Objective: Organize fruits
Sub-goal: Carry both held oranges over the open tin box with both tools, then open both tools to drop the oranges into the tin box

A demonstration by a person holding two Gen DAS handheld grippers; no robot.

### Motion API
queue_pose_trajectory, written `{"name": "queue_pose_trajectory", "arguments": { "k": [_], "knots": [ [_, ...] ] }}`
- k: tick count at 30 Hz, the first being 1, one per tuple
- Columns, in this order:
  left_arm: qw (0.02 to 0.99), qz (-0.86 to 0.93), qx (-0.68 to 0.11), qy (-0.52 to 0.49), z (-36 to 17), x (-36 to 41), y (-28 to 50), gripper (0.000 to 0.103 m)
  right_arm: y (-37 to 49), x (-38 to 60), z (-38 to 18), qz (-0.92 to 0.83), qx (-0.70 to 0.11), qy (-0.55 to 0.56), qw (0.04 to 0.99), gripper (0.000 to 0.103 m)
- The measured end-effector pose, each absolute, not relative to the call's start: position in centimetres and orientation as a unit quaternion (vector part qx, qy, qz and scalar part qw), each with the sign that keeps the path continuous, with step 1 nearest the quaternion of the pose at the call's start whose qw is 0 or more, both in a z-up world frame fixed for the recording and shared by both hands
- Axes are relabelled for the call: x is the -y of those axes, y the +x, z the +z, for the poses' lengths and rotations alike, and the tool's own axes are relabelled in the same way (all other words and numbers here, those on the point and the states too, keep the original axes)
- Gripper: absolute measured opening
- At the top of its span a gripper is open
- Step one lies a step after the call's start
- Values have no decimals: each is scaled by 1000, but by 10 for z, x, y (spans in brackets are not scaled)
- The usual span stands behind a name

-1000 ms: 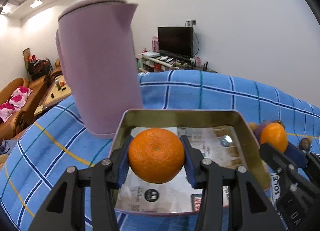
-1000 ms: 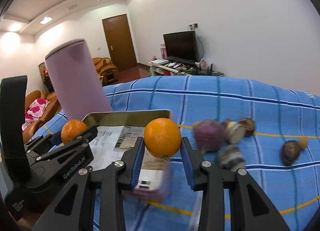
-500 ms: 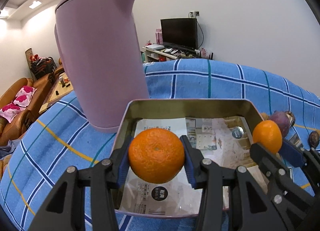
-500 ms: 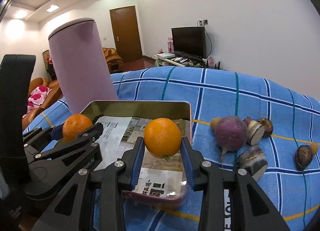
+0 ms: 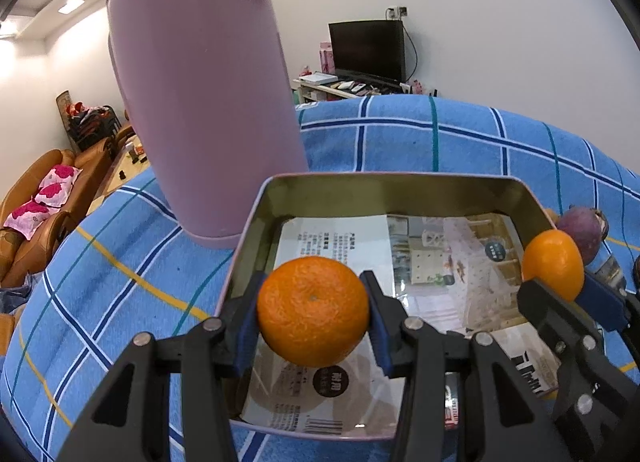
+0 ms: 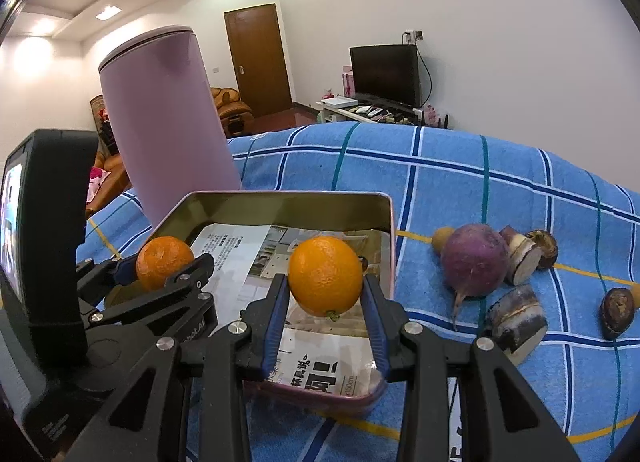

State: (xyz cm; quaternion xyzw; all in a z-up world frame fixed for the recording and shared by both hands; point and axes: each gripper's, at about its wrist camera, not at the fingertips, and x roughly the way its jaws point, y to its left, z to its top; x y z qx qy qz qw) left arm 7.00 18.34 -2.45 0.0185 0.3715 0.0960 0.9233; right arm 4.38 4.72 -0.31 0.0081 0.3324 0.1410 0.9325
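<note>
A big table under a blue checked cloth point(image 6: 460, 182) holds a tall purple kettle point(image 5: 200, 102) and a tin box point(image 5: 400, 186) lined with paper. The left gripper point(image 5: 312, 312) squeezes a bumpy orange point(image 5: 313, 310) over the box's near left side. The right gripper point(image 6: 325, 294) squeezes a smooth orange point(image 6: 325, 276) over its near right side. Both just need to go down and let go
</note>
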Motion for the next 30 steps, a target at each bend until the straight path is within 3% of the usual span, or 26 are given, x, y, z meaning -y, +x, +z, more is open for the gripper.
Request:
{"name": "queue_pose_trajectory", "arguments": {
  "k": [4,6,14,17,19,25,30],
  "knots": [
    [922,97,-374,19,-26,-184,71,48,43,-45,-4,148,-331,17,932,41],
    [922,99,-375,19,-26,-185,71,48,43,-44,-4,151,-331,20,931,46],
    [927,104,-361,18,-23,-185,68,51,29,-35,5,141,-289,38,946,48],
    [937,114,-330,33,-15,-181,61,63,22,-30,10,126,-264,44,955,61],
    [940,122,-316,35,-12,-180,58,83,16,-26,14,105,-241,42,964,68],
    [951,131,-281,17,-4,-183,50,100,10,-12,22,62,-216,54,973,69],
    [954,135,-266,15,-3,-180,46,103,12,1,20,24,-220,63,973,69]
  ]
}}
